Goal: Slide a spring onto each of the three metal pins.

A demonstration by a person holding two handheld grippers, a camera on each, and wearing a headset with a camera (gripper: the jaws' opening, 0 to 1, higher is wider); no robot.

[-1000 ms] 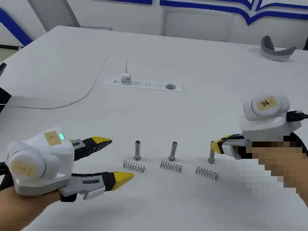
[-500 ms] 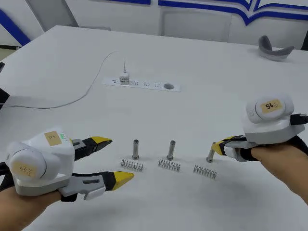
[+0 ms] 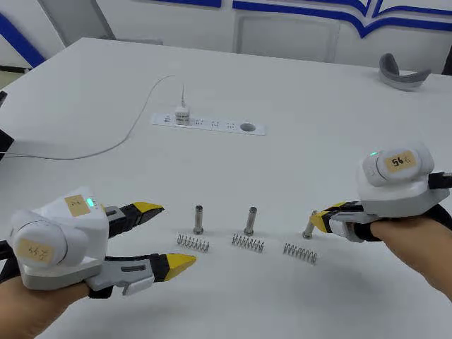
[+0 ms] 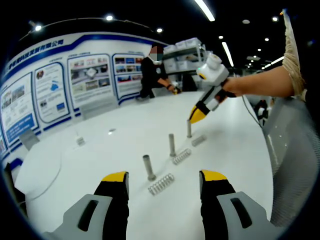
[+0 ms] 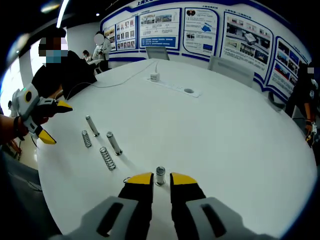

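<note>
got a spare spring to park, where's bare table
Free: table between power strip and pins; also this side of the springs. Crowded: the pin row, left gripper beside it, right gripper holding the right pin.

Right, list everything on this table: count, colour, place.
table: one, white, under everything
pins: three, metal, in a row near the person
springs: three, metal, one lying in front of each pin
power strip: one, white, mid-table
plug: one, white, in the strip's left end, cable running left
band: one, grey, far right of the table
left tool: one, yellow-tipped, open, left of the pins
right tool: one, yellow-tipped, jaws either side of the right pin, contact unclear
</note>
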